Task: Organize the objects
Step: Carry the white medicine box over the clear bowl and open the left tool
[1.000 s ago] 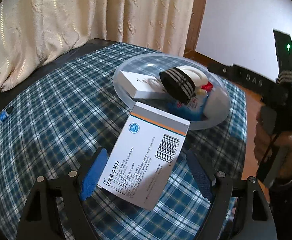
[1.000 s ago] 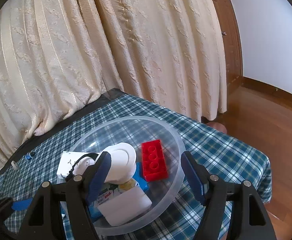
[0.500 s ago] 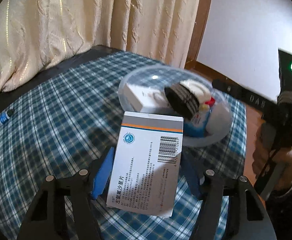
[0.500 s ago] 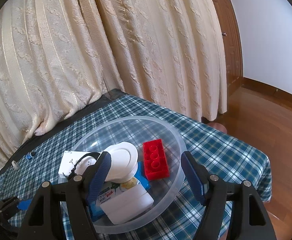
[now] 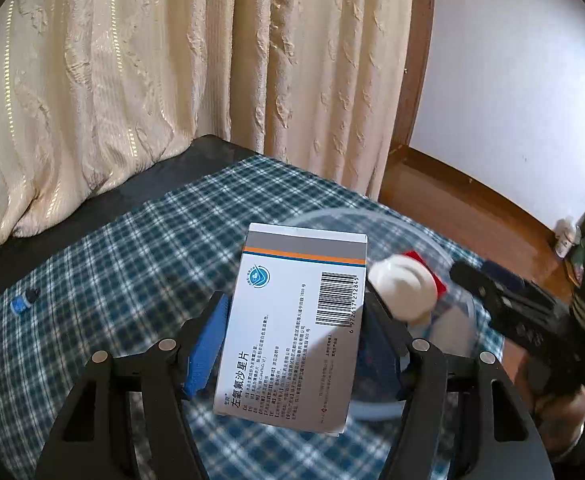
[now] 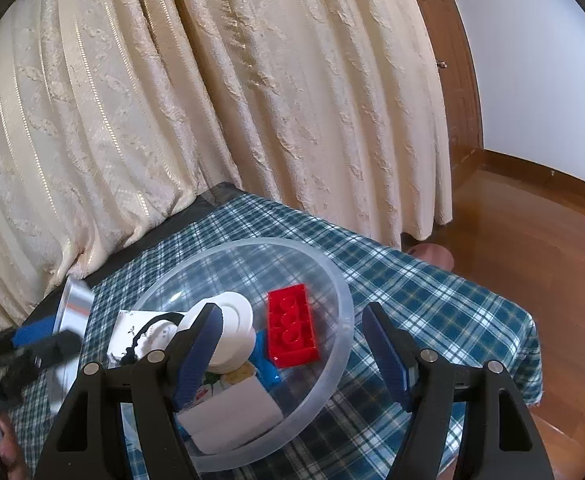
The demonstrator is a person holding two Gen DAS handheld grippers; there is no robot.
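My left gripper is shut on a white medicine box with a barcode and holds it in the air in front of the clear plastic bowl. In the right wrist view the bowl holds a red brick, a white round lid, a white box and a white card. My right gripper is open and empty, hovering over the bowl's near side. The left gripper and its box show at the left edge there.
The checked blue cloth covers the table. A small blue-capped vial lies at its left. A cream curtain hangs behind. Wooden floor lies beyond the table's right edge.
My left gripper has closed on the medicine box, lifted it off the cloth and carried it toward the bowl. The right gripper has hardly moved.
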